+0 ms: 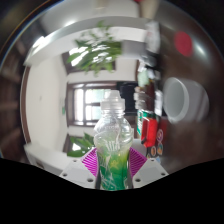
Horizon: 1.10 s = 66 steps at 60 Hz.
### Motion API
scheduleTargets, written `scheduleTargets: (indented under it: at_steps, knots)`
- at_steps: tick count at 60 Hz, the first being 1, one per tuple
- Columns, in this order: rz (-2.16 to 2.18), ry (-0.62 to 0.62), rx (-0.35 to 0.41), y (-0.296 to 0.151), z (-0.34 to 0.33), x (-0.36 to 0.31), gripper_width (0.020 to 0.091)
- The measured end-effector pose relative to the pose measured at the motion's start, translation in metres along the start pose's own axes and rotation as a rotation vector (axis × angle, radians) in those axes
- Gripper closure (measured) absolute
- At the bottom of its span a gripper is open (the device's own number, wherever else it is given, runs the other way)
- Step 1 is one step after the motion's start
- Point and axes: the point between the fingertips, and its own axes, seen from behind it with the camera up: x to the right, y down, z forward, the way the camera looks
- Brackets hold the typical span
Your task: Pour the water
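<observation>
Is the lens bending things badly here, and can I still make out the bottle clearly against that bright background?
Gripper view: strong fisheye curvature bends the room around the edges; bright window light behind washes out the background; the bottle, held between the pads, stays fairly sharp, its clear body showing green through it.

Gripper (pixel 112 163): two fingers at frame bottom, each w/ a magenta pad (pixel 91 160) on inner face; pale grey/white finger bodies below, left & right of centre.
</observation>
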Motion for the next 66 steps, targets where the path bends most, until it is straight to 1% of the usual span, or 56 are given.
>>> scheduleTargets:
  at_steps: [1, 3, 4, 6, 9, 10, 17, 22, 23, 27, 29, 33, 34, 35, 40, 42, 49, 54, 57, 61, 62, 64, 66]
  knots:
    - [-0.059, 0.004, -0.017, -0.006, 0.005, -0.010, 0.0737]
    - [-0.193, -0.017, -0.011, 0.001, -0.004, -0.021, 0.0737]
    - [-0.256, -0.004, -0.023, -0.005, 0.009, -0.029, 0.0740]
    - [-0.395, -0.005, -0.026, -0.015, 0.013, -0.041, 0.0740]
    - [-0.582, 0.002, -0.025, -0.030, 0.018, -0.057, 0.0740]
    - [-0.642, -0.005, -0.015, -0.029, 0.005, -0.056, 0.0739]
    - [-0.961, 0.059, -0.002, -0.068, 0.016, -0.075, 0.0732]
    - [-1.203, 0.127, 0.013, -0.097, 0.011, -0.082, 0.0733]
    - [-1.251, 0.141, 0.016, -0.108, 0.016, -0.073, 0.0733]
    - [-1.436, 0.237, 0.022, -0.140, 0.011, -0.064, 0.0732]
    - [-1.517, 0.288, 0.033, -0.164, 0.012, -0.054, 0.0734]
    - [-1.632, 0.384, 0.052, -0.196, 0.003, -0.041, 0.0733]
    - [-1.644, 0.401, 0.056, -0.200, -0.003, -0.040, 0.0734]
    - [-1.649, 0.409, 0.063, -0.216, 0.002, -0.029, 0.0734]
    - [-1.599, 0.447, 0.091, -0.244, -0.008, -0.008, 0.0732]
    - [-1.573, 0.462, 0.100, -0.262, -0.009, 0.006, 0.0733]
    - [-1.497, 0.508, 0.085, -0.292, -0.016, 0.051, 0.0734]
    - [-1.494, 0.551, 0.079, -0.308, -0.018, 0.081, 0.0734]
    - [-1.500, 0.563, 0.066, -0.314, -0.019, 0.096, 0.0734]
    - [-1.496, 0.587, 0.067, -0.318, -0.023, 0.115, 0.0736]
    - [-1.490, 0.594, 0.069, -0.320, -0.024, 0.120, 0.0719]
    - [-1.478, 0.545, 0.121, -0.321, -0.022, 0.115, 0.0731]
    - [-1.449, 0.531, 0.121, -0.320, -0.023, 0.119, 0.0728]
